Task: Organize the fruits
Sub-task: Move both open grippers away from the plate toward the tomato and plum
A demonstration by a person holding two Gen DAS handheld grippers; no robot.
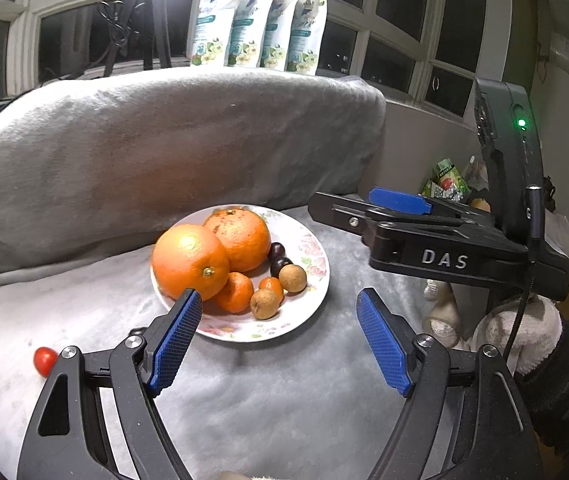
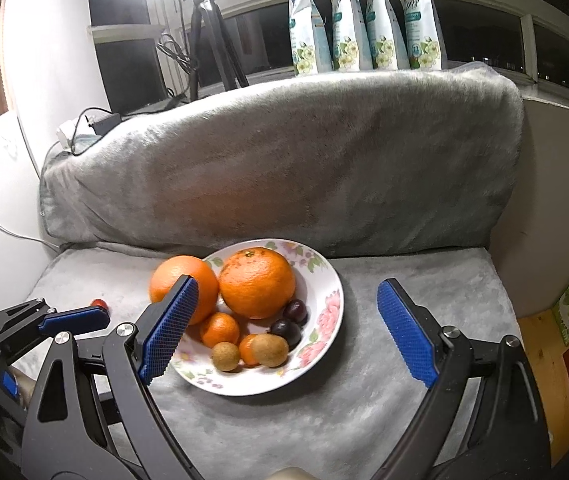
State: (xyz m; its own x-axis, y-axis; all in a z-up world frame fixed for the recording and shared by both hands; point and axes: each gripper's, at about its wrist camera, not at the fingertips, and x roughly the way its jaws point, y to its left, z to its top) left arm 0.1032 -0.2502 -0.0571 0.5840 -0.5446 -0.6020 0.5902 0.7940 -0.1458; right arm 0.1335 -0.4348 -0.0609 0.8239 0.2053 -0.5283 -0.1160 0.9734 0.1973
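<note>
We find nearly all fruit on the plate (image 1: 312, 248); one cherry tomato (image 1: 45, 361) lies left on the blanket (image 1: 244, 400). Left gripper (image 1: 280, 336) and right gripper (image 2: 284, 330) gape, empty.

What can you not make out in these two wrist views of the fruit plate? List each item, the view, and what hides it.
- Plate near-left rim, left wrist view: behind a left tongs finger.
- Left big orange, right wrist view: partly behind a right tongs finger.
- Cherry tomato, right wrist view: small, partly behind the other tongs.
- Pouch tops, right wrist view: cut off by the top edge.
</note>
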